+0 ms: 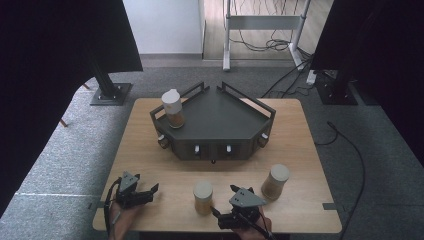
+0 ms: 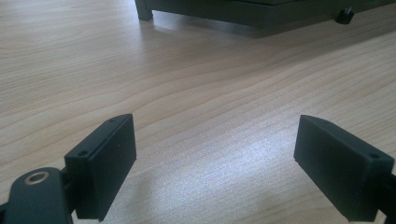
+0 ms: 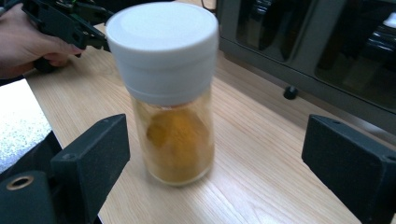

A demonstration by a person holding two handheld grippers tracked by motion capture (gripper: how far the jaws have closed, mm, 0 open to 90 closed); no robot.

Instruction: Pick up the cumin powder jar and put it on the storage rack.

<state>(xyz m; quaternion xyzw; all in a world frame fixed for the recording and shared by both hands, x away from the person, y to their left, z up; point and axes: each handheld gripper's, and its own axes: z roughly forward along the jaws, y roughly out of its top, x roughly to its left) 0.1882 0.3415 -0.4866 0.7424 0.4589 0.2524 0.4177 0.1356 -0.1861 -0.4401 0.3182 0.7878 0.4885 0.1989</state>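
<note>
A glass jar [image 1: 203, 197] of yellow-brown powder with a white lid stands near the table's front edge. In the right gripper view this jar [image 3: 173, 116] rises upright just ahead of my right gripper [image 3: 215, 144], whose jaws stand wide apart and do not touch it. From above, the right gripper [image 1: 223, 200] sits just right of that jar. My left gripper [image 1: 152, 192] rests at the front left, open, with bare wood between its jaws [image 2: 215, 140]. A second jar [image 1: 275, 181] stands at the front right. A third jar [image 1: 173, 109] sits on the dark tray [image 1: 220, 120].
The dark angular tray with raised rails and small knobs along its front [image 1: 212, 149] takes up the table's middle and back. Its underside edge [image 2: 261, 18] lies ahead of the left gripper. The left hand and its gripper [image 3: 60, 23] are beyond the jar.
</note>
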